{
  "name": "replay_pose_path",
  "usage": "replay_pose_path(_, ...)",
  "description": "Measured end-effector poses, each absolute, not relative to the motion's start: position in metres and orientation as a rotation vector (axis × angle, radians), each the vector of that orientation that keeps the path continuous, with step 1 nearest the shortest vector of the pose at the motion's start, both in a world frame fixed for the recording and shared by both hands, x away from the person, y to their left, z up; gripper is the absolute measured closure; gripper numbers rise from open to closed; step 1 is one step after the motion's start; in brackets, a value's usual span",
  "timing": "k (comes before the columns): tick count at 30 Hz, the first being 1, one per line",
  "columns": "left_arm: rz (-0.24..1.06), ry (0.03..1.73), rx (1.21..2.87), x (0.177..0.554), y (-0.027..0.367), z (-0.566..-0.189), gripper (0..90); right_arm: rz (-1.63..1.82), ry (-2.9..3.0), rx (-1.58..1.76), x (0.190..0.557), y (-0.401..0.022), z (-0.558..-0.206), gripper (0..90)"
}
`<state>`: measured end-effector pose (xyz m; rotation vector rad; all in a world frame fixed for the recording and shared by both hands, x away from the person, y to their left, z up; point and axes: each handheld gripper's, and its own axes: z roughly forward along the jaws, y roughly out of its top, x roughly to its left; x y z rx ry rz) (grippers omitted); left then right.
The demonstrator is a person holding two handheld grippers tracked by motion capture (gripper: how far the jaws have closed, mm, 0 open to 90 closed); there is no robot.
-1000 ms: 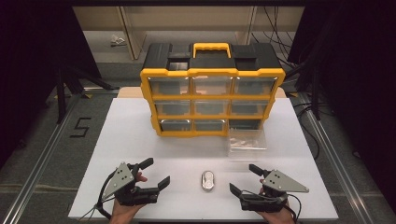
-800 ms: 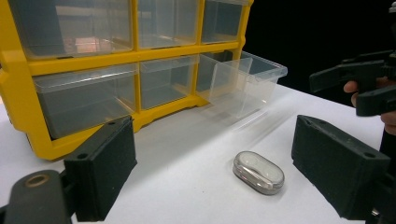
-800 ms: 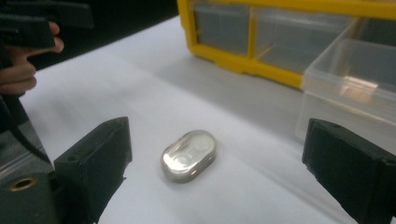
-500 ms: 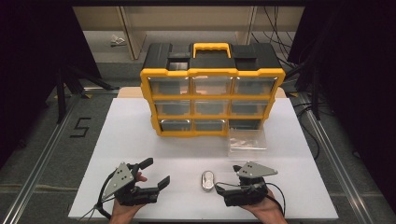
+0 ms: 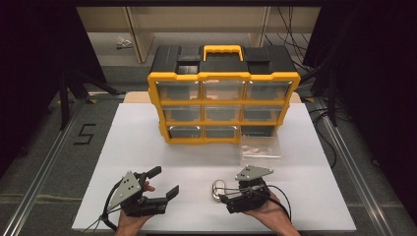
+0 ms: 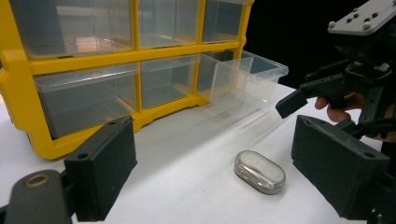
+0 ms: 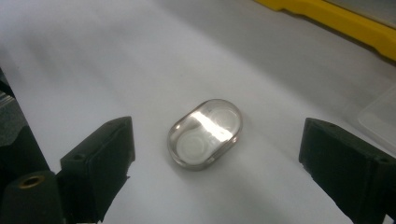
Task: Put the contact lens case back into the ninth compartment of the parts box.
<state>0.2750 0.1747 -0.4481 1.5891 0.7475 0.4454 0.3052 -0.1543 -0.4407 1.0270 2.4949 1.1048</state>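
A small oval silvery case [image 5: 218,190] lies flat on the white table [image 5: 147,147] near its front edge. My right gripper [image 5: 224,194] points left at it with its jaws wide on either side; they have just been closing a little. In the right gripper view the case [image 7: 205,133] sits in the gap just ahead of the pads [image 7: 100,165], touched by neither. My left gripper [image 5: 164,182] rests to the left, open and empty. From the left gripper view the case [image 6: 259,171] lies ahead on the right, with a right fingertip [image 6: 290,103] beyond it.
A yellow and black organiser [image 5: 223,105] with clear drawers stands at the middle back of the table. One clear drawer [image 5: 259,146] is out of its bottom right slot and rests on the table in front of it.
My right gripper has moved left across the table's front up to the oval case. The left gripper and the case have stayed put.
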Motion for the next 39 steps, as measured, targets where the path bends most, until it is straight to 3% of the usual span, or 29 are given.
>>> replay_pose_path(39,0.444,0.74,1.597,0.275,0.173,-0.449,13.7,0.881,2.638,1.059,0.33,-0.116,-0.465,19.2)
